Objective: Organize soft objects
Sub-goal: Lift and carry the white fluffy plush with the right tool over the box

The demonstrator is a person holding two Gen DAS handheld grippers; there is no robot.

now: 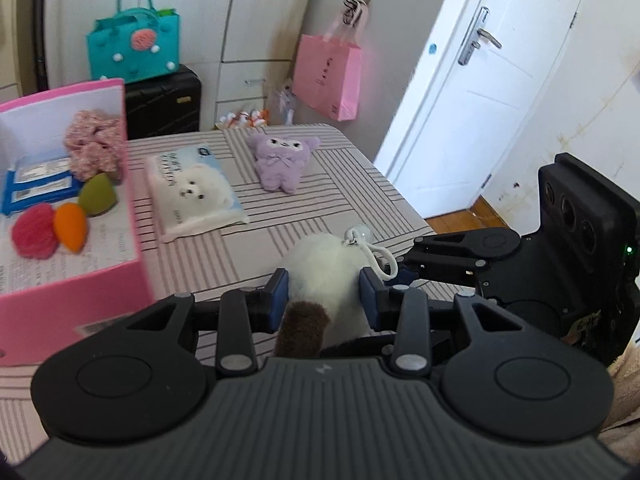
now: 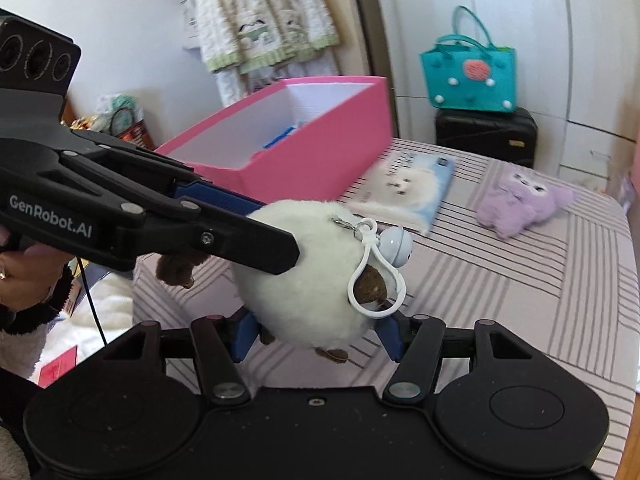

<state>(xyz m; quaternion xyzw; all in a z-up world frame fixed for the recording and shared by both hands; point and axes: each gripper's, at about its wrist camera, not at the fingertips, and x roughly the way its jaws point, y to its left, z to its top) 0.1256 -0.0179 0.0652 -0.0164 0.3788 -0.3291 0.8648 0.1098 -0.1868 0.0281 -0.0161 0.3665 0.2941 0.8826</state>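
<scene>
we are holding a white plush keychain toy [image 1: 324, 268] between both grippers, above the striped table cover [image 1: 352, 184]. our left gripper [image 1: 325, 296] is pinching it narrowly, with the blue pads [image 1: 280, 292] pressing on either side of the fluffy body, and a brown plush part [image 1: 302, 328] is sticking out toward the camera. our right gripper [image 2: 318, 332] is cupping the same toy from below with wider jaws; its blue fingers [image 2: 390, 338] are touching the white fur. a white plastic clip [image 2: 374, 276] and a small white bell [image 2: 394, 244] are hanging off the toy's side.

the pink box [image 1: 80, 280] is sitting on the table to the left of the toy in the left wrist view, and it is already holding a pink scrunchie [image 1: 94, 144], a green sponge [image 1: 98, 194], an orange sponge [image 1: 71, 226], a red pom-pom [image 1: 34, 230] and a blue packet [image 1: 36, 184]. a tissue pack with a white dog picture [image 1: 196, 192] is lying just beside the box, and a purple plush toy [image 1: 282, 160] is lying farther back, apart from it.
</scene>
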